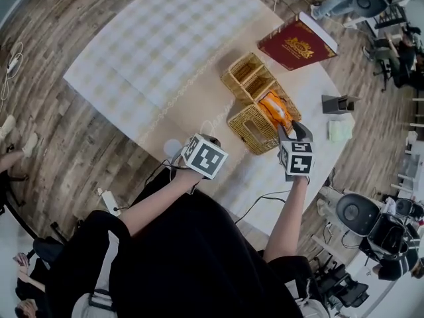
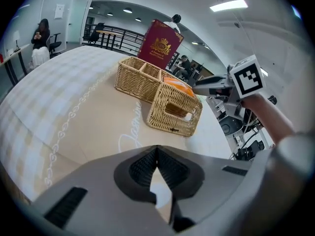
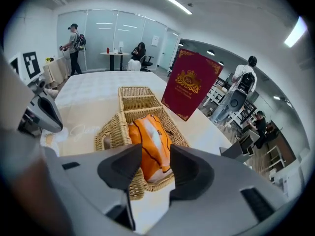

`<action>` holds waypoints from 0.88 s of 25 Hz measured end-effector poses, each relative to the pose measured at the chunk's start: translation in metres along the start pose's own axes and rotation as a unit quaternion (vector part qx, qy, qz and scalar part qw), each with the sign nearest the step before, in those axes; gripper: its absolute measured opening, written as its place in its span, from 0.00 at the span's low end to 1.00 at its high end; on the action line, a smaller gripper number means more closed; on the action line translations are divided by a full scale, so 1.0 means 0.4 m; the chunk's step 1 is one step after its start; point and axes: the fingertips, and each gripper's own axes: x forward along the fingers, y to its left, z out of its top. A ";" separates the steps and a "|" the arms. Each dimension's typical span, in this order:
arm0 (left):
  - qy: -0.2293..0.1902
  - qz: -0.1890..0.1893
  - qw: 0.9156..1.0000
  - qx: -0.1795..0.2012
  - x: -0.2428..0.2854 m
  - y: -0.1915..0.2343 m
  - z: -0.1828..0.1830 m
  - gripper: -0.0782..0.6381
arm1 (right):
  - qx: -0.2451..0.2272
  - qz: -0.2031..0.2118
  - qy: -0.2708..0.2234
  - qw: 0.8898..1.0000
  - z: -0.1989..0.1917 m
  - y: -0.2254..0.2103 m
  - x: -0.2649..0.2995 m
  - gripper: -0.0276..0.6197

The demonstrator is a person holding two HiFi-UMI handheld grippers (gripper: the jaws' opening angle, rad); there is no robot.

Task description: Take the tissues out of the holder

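Observation:
An orange tissue pack (image 1: pixel 275 108) lies in a woven wicker holder (image 1: pixel 250 130) on the table, sticking out of its top. My right gripper (image 1: pixel 295 132) hovers at the pack's near end. In the right gripper view its jaws (image 3: pixel 156 154) stand open, with the orange pack (image 3: pixel 150 141) showing in the gap just beyond them and no pad pressing on it. The holder's rim (image 3: pixel 109 132) curves around the pack. My left gripper (image 2: pixel 156 154) is shut and empty, held low over the table to the left of the holder (image 2: pixel 174 113); its marker cube (image 1: pixel 204 156) shows in the head view.
A second wicker basket (image 1: pixel 248 75) with compartments stands right behind the holder. A dark red book (image 1: pixel 297 43) stands beyond it. A grey stand (image 1: pixel 338 103) and a pale green pad (image 1: pixel 341 131) lie near the table's right edge. Cables and equipment crowd the floor at right.

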 end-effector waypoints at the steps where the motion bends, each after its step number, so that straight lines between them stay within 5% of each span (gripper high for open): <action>1: 0.002 0.000 1.000 -0.001 0.002 0.004 -0.001 0.11 | -0.008 0.002 0.006 1.000 -0.003 -0.006 0.011 0.32; 12: 0.013 0.004 1.000 -0.019 0.019 0.043 -0.001 0.11 | -0.064 0.026 0.071 0.995 -0.042 -0.023 0.093 0.31; 22: 0.017 0.004 1.000 -0.013 0.030 0.038 -0.002 0.11 | -0.068 0.028 0.069 0.995 -0.037 -0.006 0.084 0.09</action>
